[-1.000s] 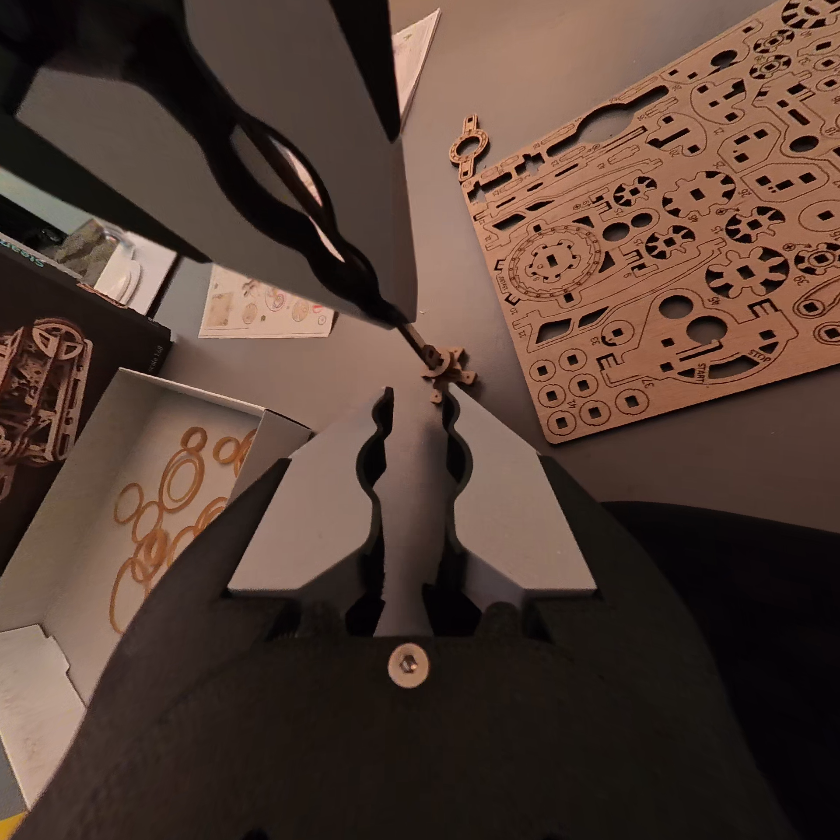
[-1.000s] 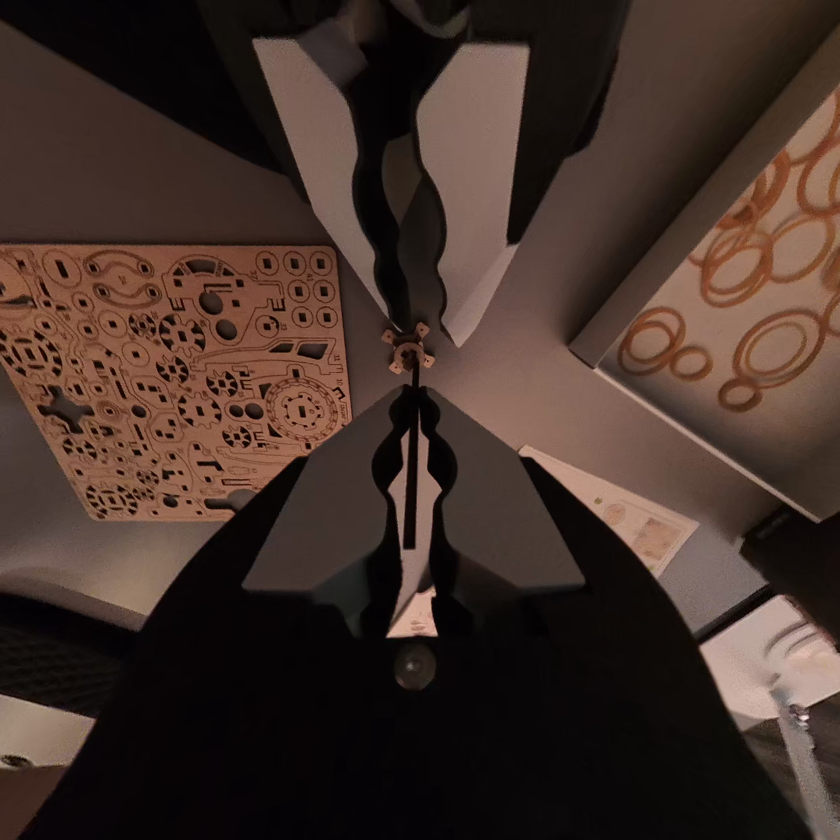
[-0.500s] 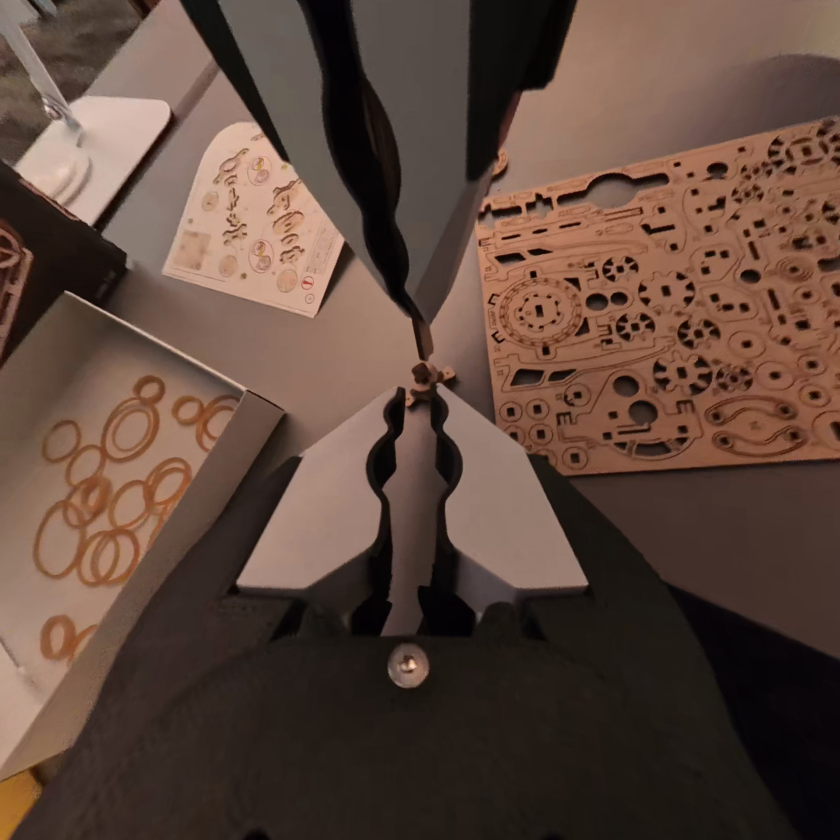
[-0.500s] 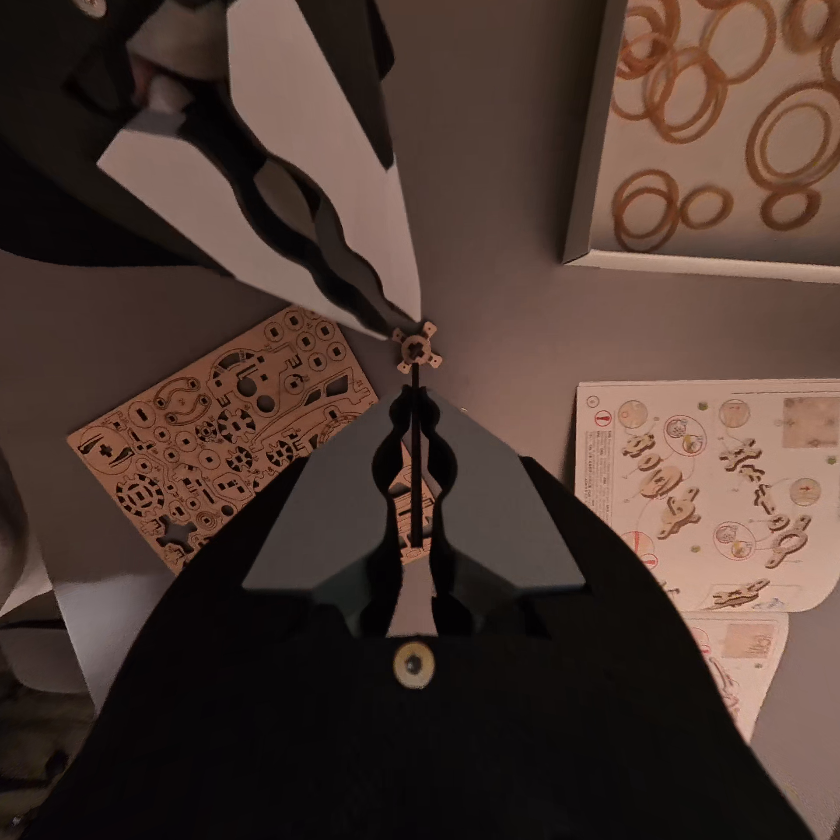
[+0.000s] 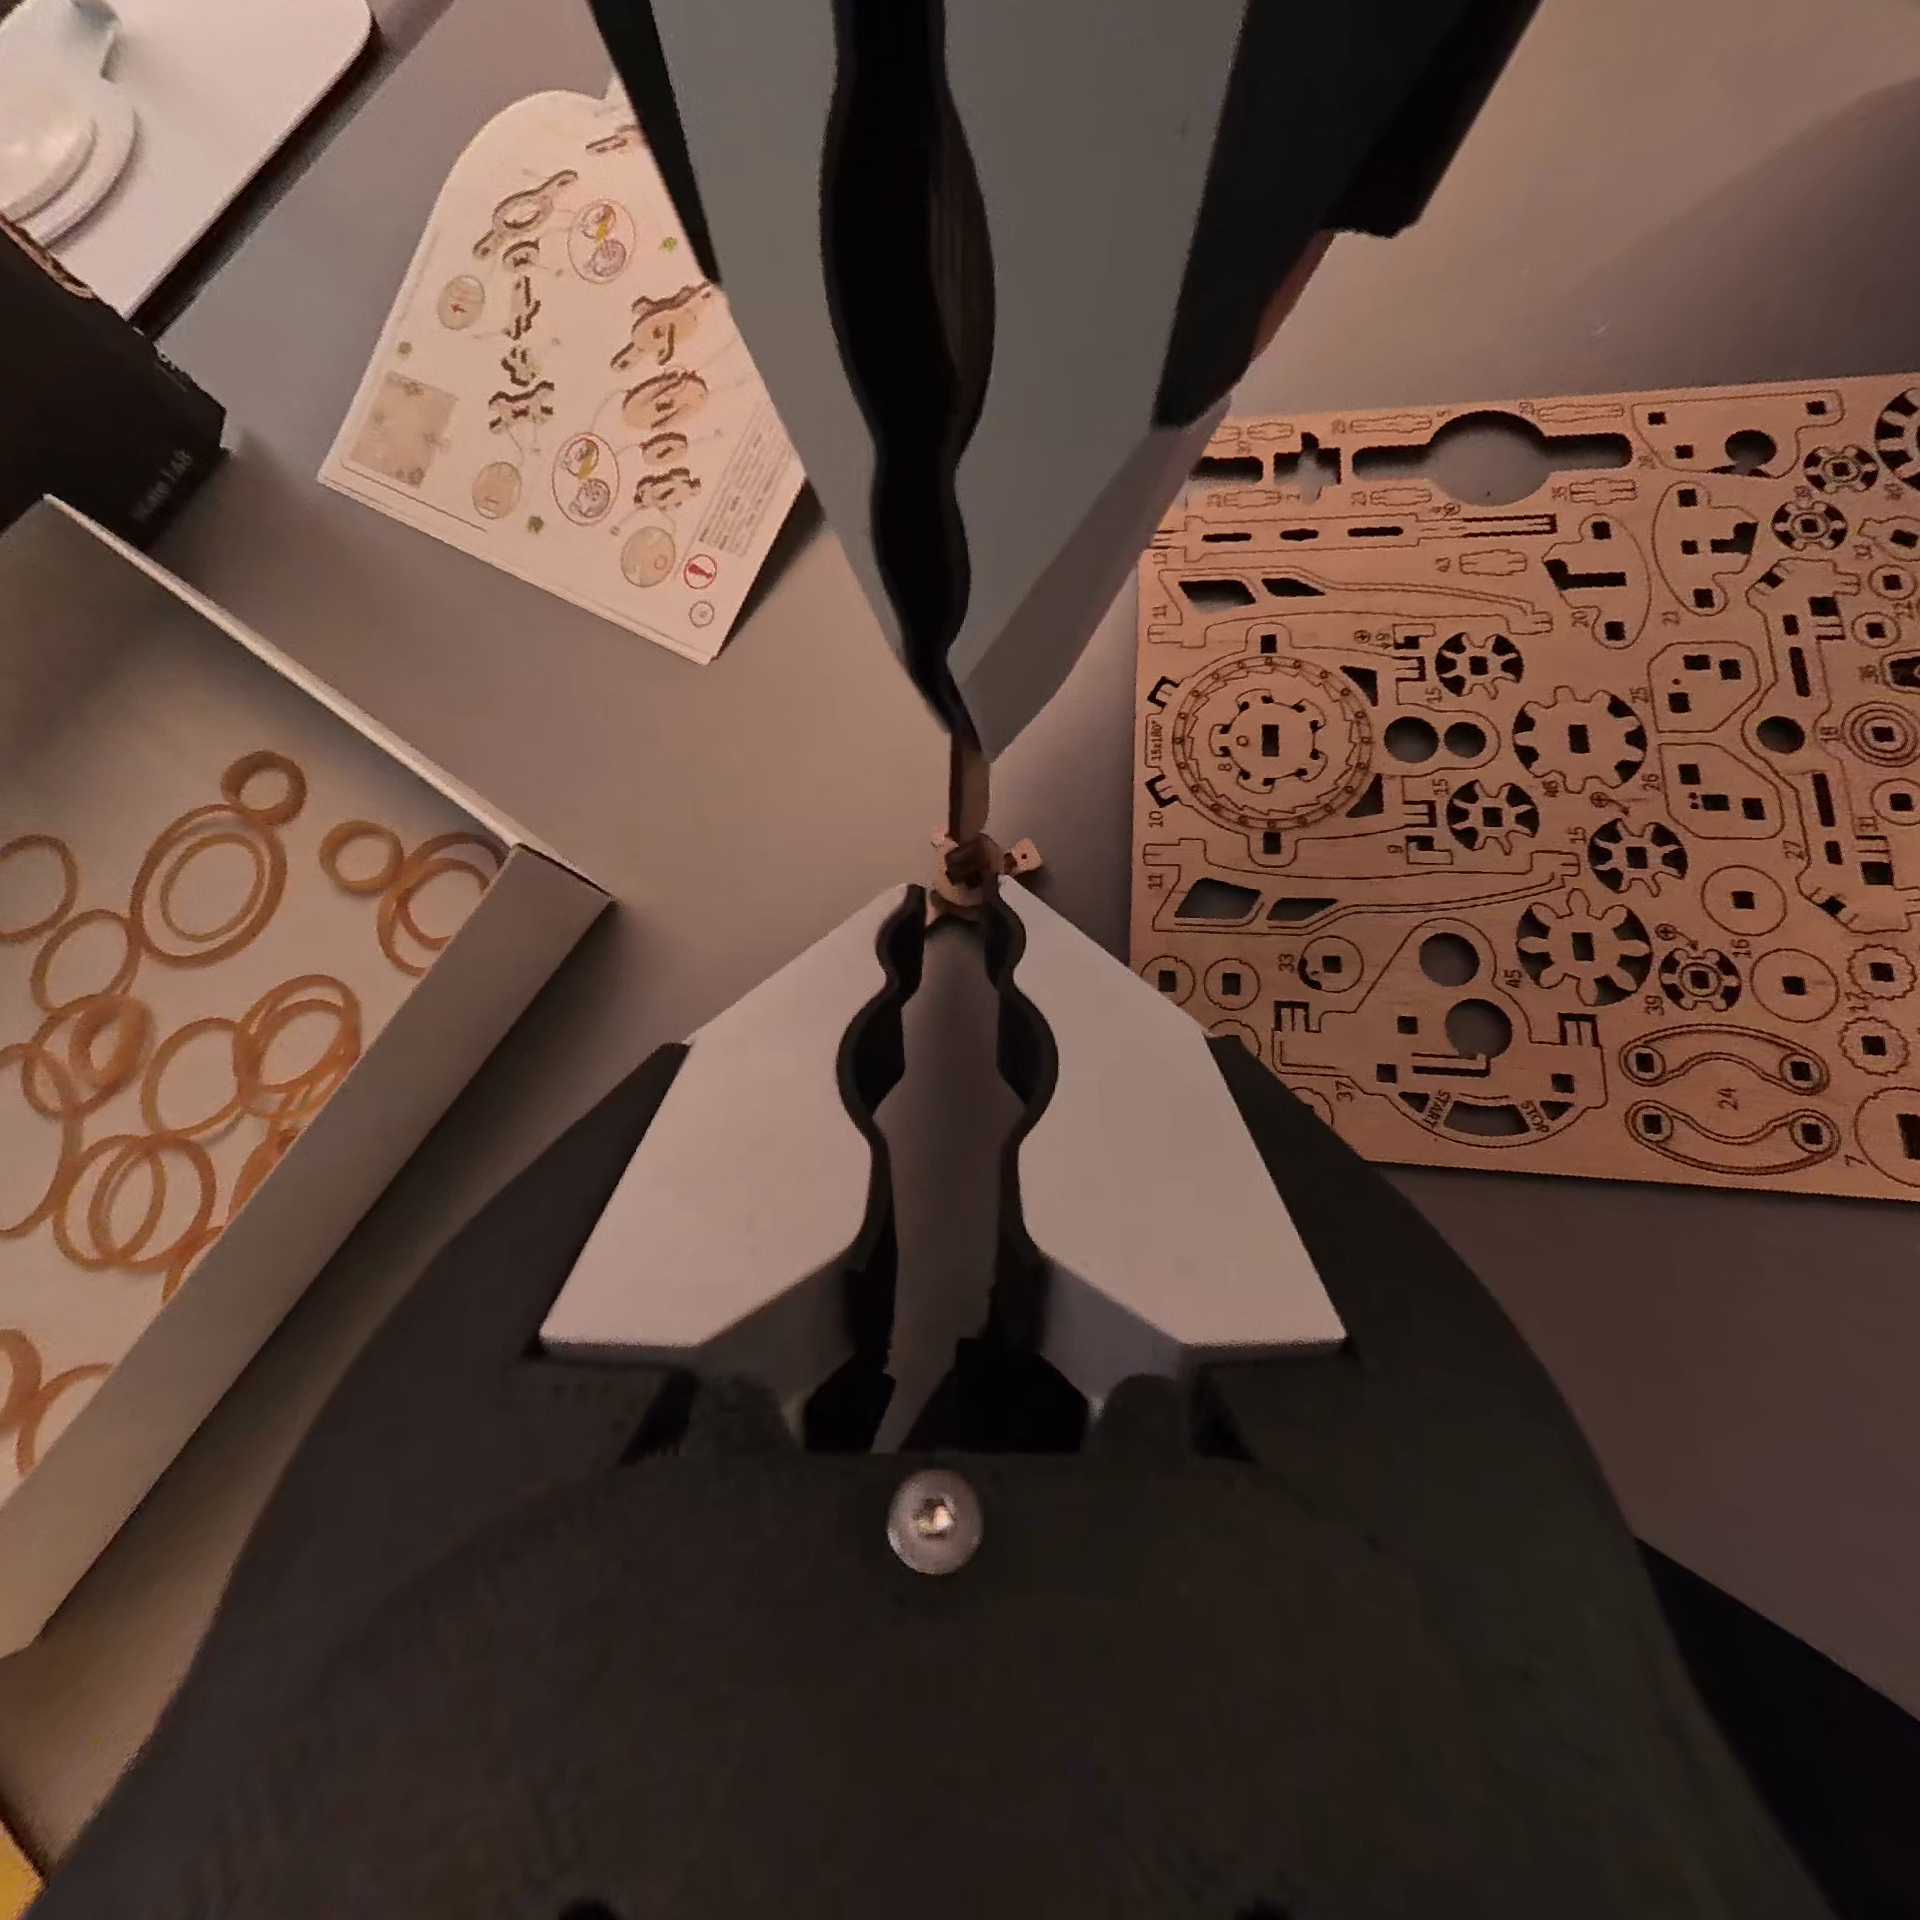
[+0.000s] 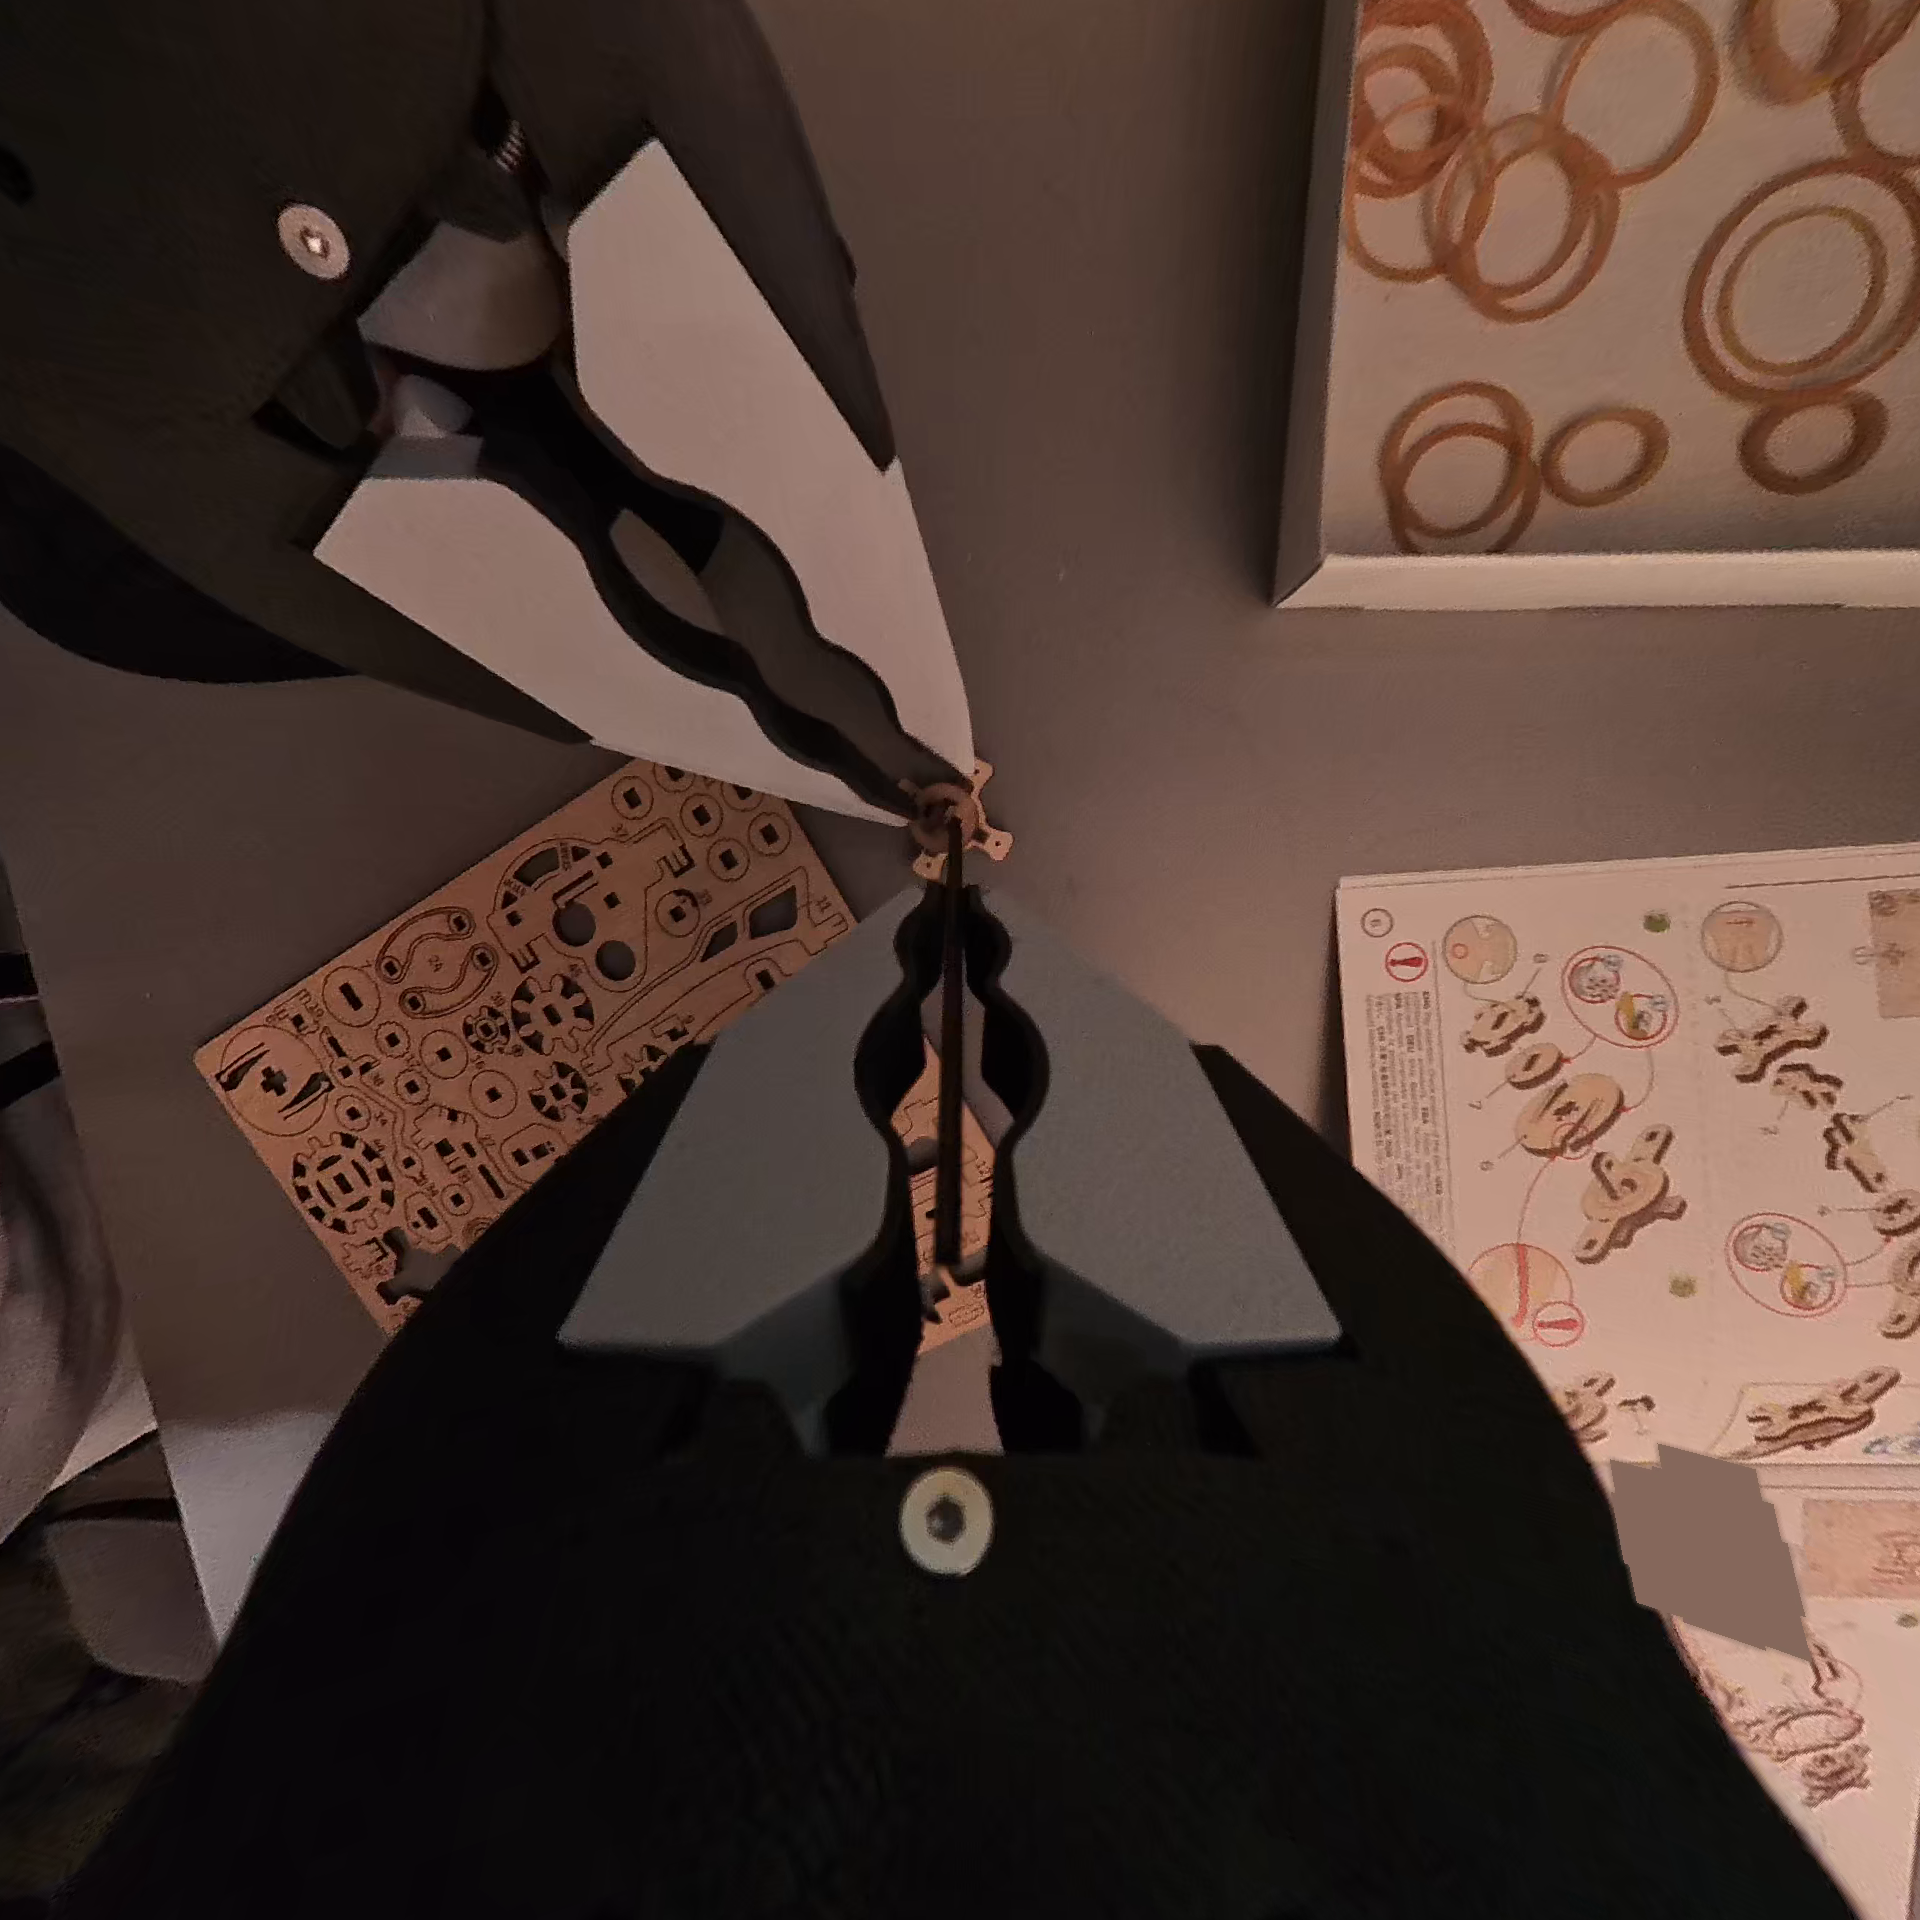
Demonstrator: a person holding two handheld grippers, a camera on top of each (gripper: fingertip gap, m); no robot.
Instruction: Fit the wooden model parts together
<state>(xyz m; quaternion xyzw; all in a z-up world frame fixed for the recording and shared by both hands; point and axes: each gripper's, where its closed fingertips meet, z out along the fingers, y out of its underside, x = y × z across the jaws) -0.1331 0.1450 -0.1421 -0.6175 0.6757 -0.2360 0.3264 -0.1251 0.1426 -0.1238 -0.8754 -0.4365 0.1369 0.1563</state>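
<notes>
My left gripper (image 5: 956, 909) is shut on a small cross-shaped wooden hub (image 5: 974, 868), pinched at its fingertips. My right gripper (image 6: 951, 899) is shut on a thin flat wooden strip (image 6: 950, 1039), seen edge-on between its fingers. The two grippers meet tip to tip above the grey table. In the right wrist view the left gripper (image 6: 930, 795) comes in from the upper left, and the strip's end sits at the centre hole of the hub (image 6: 958, 821). In the left wrist view the right gripper (image 5: 961, 717) comes down from the top with the strip (image 5: 968, 795).
A laser-cut wooden parts sheet (image 5: 1558, 831) lies on the table and also shows in the right wrist view (image 6: 499, 1039). A white box of rubber bands (image 5: 208, 987) and a printed instruction sheet (image 5: 561, 416) lie nearby. A dark box (image 5: 83, 416) stands at the left edge.
Both grippers have swung round together above the table, still tip to tip. The strip's end has stayed at the hub and now sits at its centre hole.
</notes>
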